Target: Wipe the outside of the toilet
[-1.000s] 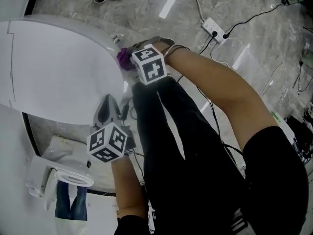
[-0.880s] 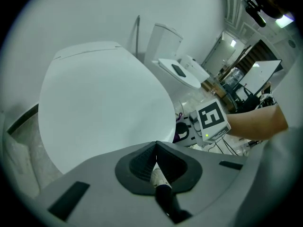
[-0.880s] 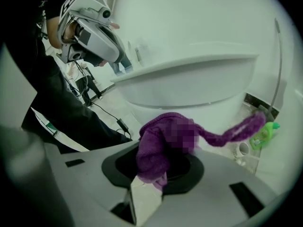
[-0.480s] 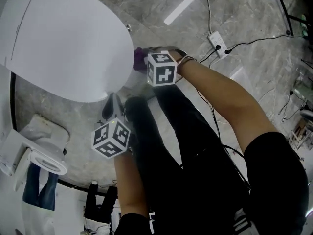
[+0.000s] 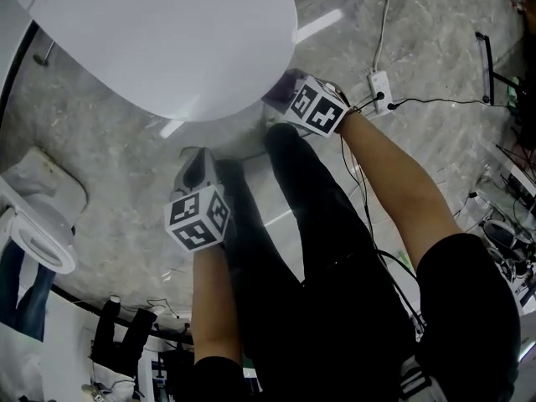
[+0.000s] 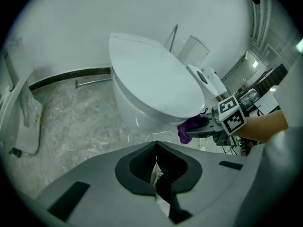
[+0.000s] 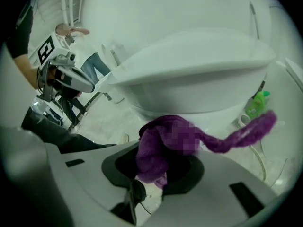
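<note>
**Head view.** A white oval ceramic toilet [image 5: 167,40] with its lid down fills the upper left and top centre. Its long axis runs from the upper left to a rounded front end right of centre. The right gripper [image 5: 295,99] sits just under that front end. A crumpled purple cloth [image 5: 279,86] at its tip is tucked against the underside of the rim, though actual contact is not certain from here. The left gripper [image 5: 197,170] is lower, at centre-left over the grey marbled floor [image 5: 109,157], apart from the bowl.

**Left gripper view.** The left gripper [image 6: 156,167] is at bottom centre with its jaws pressed together and nothing gripped that I can make out. The toilet [image 6: 151,89] stands ahead in mid-frame. The purple cloth [image 6: 189,127] shows right of centre below the front edge of the lid. The right gripper [image 6: 208,126] is behind it, coming in from the right edge.

**Right gripper view.** The right gripper [image 7: 158,169] has its jaws clamped on the purple cloth [image 7: 158,148]. The cloth is a bunched wad with one tail trailing off to the right. The outer wall of the toilet [image 7: 199,74] lies straight ahead of the wad and above it, across the upper centre. A green plastic bottle [image 7: 258,103] stands on the floor at the right. The left gripper [image 7: 61,77] is at the upper left, off to the side.

**Reading.** The wipe belongs to the right gripper, since it is the nearer one and the only one carrying cloth. The surface to clean lies forward and up from the wad. A stroke would likely follow the curve of the bowl around the front end, under the rim.
</note>
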A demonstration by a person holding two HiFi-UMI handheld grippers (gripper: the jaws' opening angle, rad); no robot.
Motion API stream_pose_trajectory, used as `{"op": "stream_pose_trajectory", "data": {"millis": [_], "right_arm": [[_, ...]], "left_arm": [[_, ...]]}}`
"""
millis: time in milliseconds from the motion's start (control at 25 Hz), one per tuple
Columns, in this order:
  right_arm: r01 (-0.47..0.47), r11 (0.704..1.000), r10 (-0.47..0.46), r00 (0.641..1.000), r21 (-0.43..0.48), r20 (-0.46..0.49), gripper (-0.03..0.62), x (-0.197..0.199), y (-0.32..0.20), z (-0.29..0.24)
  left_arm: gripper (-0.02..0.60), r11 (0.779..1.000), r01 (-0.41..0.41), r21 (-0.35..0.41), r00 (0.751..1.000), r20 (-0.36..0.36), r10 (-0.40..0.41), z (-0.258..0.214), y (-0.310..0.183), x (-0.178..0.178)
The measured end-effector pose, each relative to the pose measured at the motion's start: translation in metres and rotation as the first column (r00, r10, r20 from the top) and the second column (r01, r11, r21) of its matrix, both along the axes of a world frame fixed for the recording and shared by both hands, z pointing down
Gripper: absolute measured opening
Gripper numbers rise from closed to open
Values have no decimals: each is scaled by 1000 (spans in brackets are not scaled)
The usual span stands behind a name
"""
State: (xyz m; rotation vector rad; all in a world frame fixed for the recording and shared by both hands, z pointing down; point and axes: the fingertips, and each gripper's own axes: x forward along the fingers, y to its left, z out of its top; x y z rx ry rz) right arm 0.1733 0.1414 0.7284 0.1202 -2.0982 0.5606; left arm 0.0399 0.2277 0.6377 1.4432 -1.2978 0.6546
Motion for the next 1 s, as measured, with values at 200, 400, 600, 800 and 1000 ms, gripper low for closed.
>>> {"op": "stream_pose_trajectory", "data": {"millis": [200, 400, 600, 800, 1000], "right_arm": [[-123, 992, 123, 992, -38, -16, 114, -26, 24, -2], [-183, 982, 183, 983, -45, -17, 114, -63, 47, -6], [-370, 928, 369, 929, -44, -29, 114, -90, 51, -3], [-447, 893, 445, 894, -45, -40, 114, -111, 56, -1], [-515, 856, 514, 857, -33, -41, 114, -128, 55, 6]], "left_arm": [[8, 1000, -12, 23, 1000, -27, 13, -6, 17, -24], [8, 998, -47, 43, 998, -33, 49, -11, 35, -47], [8, 999, -26, 44, 999, -36, 27, -10, 54, -82], [8, 998, 45, 39, 998, -38, -43, -5, 71, -120], [8, 995, 90, 43, 995, -44, -88, 10, 80, -151]]}}
